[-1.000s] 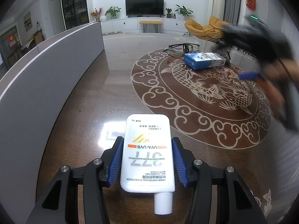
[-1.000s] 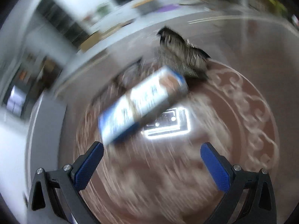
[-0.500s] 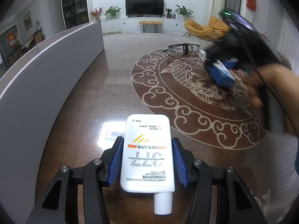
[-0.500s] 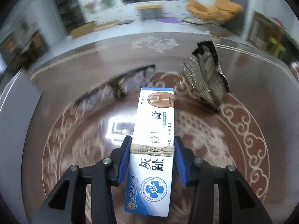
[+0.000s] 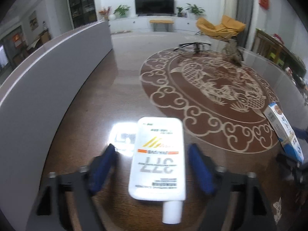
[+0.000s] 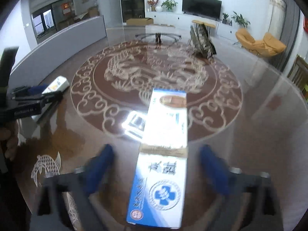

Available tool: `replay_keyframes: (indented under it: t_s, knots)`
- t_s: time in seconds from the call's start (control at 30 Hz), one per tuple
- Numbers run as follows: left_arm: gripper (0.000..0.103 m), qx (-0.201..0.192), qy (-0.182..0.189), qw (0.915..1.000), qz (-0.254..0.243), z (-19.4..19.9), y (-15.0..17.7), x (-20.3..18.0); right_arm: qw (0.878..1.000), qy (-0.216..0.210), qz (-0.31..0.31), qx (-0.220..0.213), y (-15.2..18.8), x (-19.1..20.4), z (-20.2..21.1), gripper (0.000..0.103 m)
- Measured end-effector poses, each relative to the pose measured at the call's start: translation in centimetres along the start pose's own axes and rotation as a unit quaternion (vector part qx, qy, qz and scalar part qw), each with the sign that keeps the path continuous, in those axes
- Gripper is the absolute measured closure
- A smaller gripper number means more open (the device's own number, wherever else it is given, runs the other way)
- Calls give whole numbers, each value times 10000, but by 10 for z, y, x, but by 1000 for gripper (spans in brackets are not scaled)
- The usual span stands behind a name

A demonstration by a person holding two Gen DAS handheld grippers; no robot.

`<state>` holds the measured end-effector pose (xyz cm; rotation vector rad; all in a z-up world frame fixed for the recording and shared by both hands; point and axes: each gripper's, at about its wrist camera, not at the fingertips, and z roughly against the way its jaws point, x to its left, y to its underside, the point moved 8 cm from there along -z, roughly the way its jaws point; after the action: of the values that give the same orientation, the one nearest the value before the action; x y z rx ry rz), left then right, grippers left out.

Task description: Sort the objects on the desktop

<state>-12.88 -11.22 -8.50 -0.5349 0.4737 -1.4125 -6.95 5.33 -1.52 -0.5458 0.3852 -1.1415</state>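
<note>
A white sunscreen tube (image 5: 158, 159) lies flat on the dark table, cap toward the camera, between the blue pads of my left gripper (image 5: 154, 165). Its jaws are opening and gaps show on both sides of the tube. A blue-and-white medicine box (image 6: 163, 165) bound with a rubber band lies between the pads of my right gripper (image 6: 159, 171), whose jaws are also opening, clear of the box. The same box (image 5: 284, 132) shows at the right edge of the left wrist view, and the tube (image 6: 56, 84) at the left of the right wrist view.
Black glasses (image 5: 194, 46) and a folded patterned fan (image 5: 233, 52) rest at the far side of the round inlaid table (image 5: 211, 88). A grey partition wall (image 5: 48, 73) curves along the left. The left gripper's black body (image 6: 28, 104) is near the right one.
Both grippers have opened off their objects. The right gripper carried the medicine box from the far side to the near right part of the table and set it down. The tube stays put.
</note>
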Motion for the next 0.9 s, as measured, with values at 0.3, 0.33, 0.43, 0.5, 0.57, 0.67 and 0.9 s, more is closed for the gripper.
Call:
replay_keyframes:
  t_s: [0.3,0.33,0.43,0.5,0.57,0.67,0.9]
  knots:
    - [6,89,101,9998,-138,-4,1,-6,10000,-8,-4,59,2,0,-5,0]
    - [6,90,99,9998,-141,-4,1,-6,10000,-8,-5,58,2,0,-6,0]
    - [5,98,102,9998,-153,-4,1,-6,10000,-8,-4,58,1,-1,-7,0]
    - [5,98,100,9998,-152,-3,1,-6,10000,-8,-4,57,1,0,-6,0]
    - [5,98,101,9998,-150,-3,1,-6,10000,-8,-4,57,1,0,-7,0]
    - [5,97,101,9998,-151,-3,1,-6,10000,-9,-3,56,1,0,-7,0]
    - [5,98,101,9998,-149,-3,1,-6,10000,-9,-3,54,1,0,-7,0]
